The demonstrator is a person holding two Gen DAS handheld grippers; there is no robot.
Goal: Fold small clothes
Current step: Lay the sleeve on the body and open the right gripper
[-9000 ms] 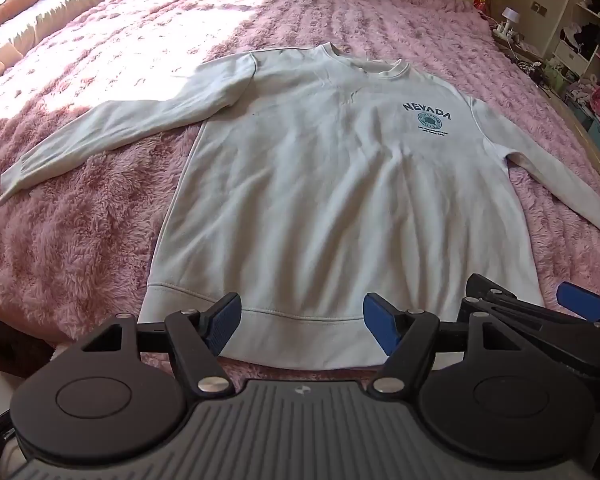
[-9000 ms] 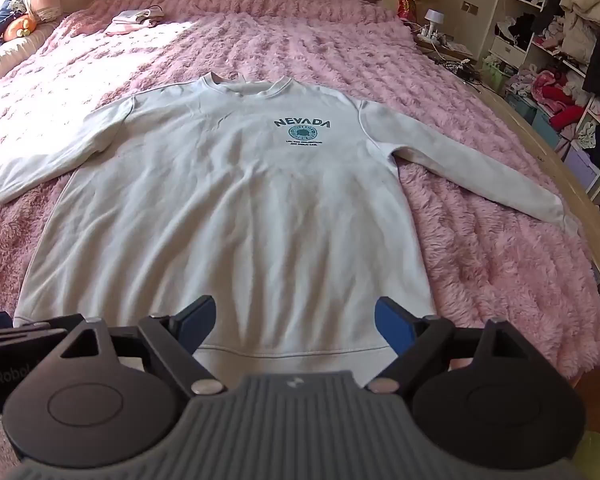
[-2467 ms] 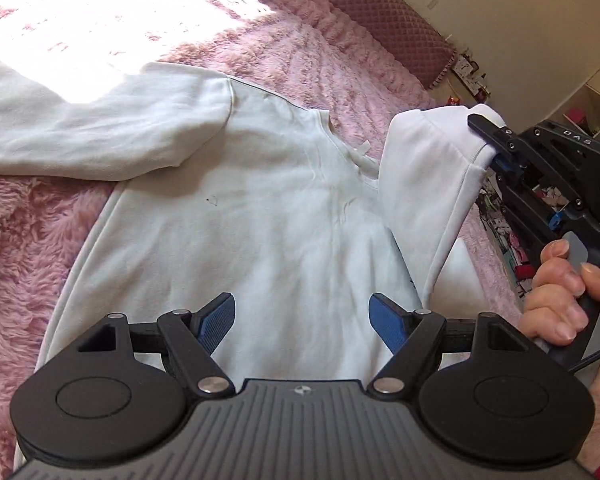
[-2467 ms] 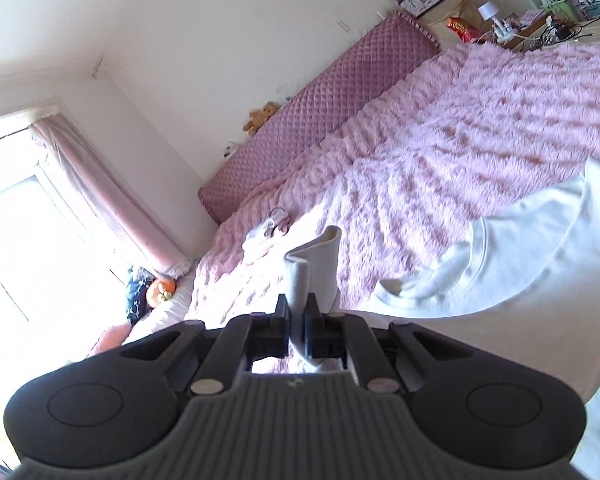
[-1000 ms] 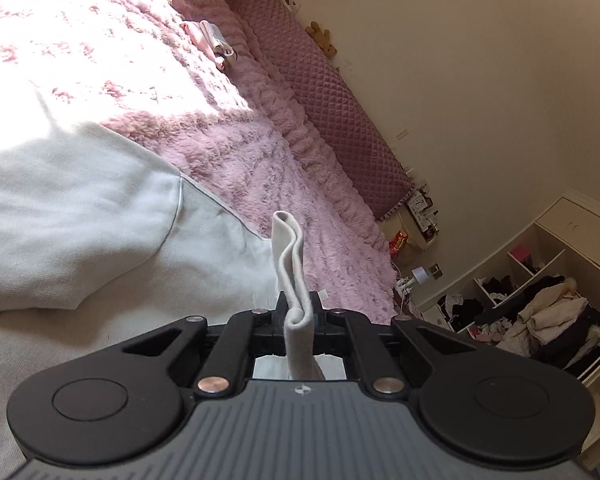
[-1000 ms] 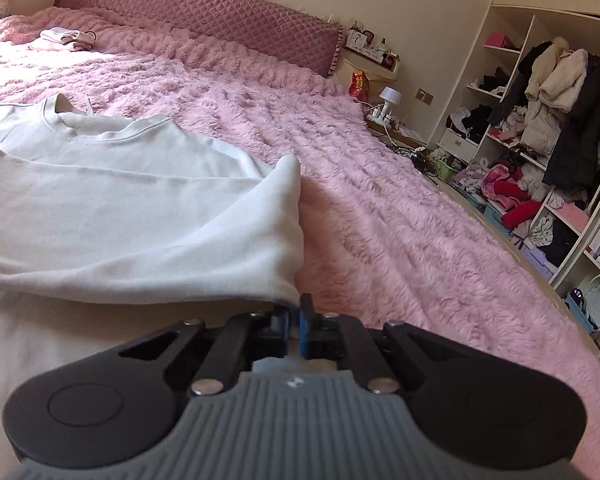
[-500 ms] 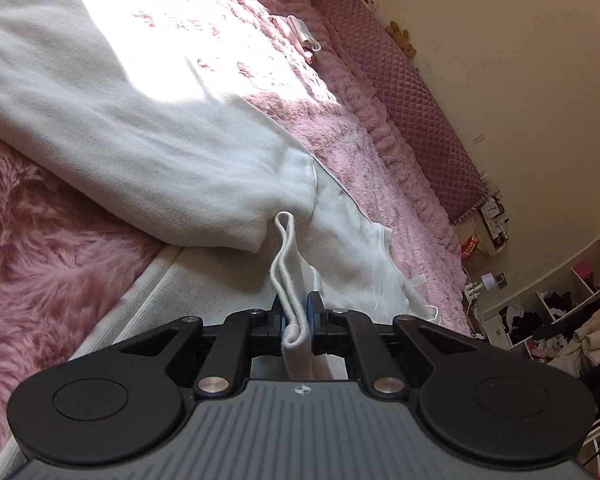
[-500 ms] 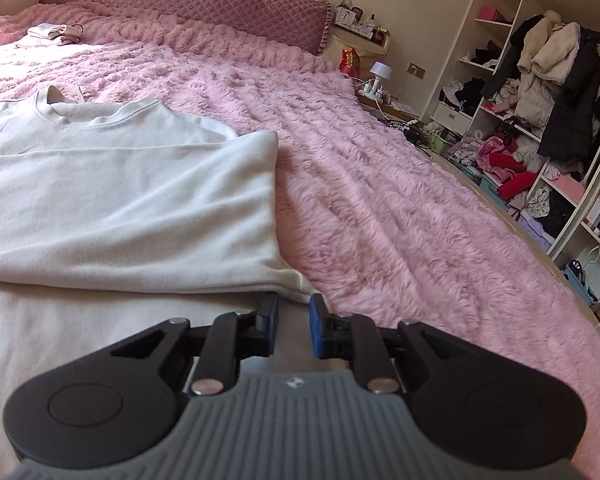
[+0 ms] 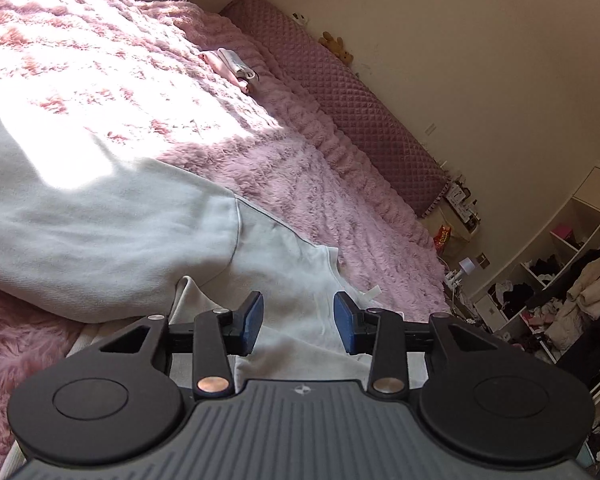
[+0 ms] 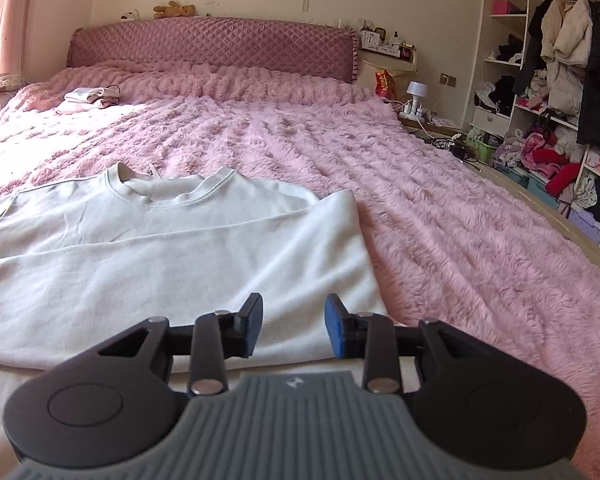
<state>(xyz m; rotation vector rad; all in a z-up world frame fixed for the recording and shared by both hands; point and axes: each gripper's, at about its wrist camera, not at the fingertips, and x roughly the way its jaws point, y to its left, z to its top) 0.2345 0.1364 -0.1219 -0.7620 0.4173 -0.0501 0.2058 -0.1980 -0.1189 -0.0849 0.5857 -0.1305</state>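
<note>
A white sweatshirt [image 10: 172,240] lies on the pink bed, its right sleeve folded flat across the chest below the collar [image 10: 168,192]. In the left wrist view the sweatshirt [image 9: 284,276] shows its left sleeve [image 9: 100,232] stretched out to the left, partly in sunlight. My left gripper [image 9: 298,322] hovers over the cloth near the armpit; its jaws are opening and nothing is pinched between them. My right gripper [image 10: 293,330] sits above the folded sleeve's near edge, jaws opening, with no cloth between the blue pads.
The pink fluffy bedspread [image 10: 440,220] spreads wide to the right. A small pile of folded clothes [image 10: 88,100] lies near the quilted headboard [image 10: 220,48]. Open shelves with hanging coats [image 10: 560,60] stand past the bed's right edge.
Both grippers were shut on sweatshirt cloth a second ago; both have let go and spread their jaws. The right sleeve now lies flat across the chest. The right gripper has pulled back and risen a little.
</note>
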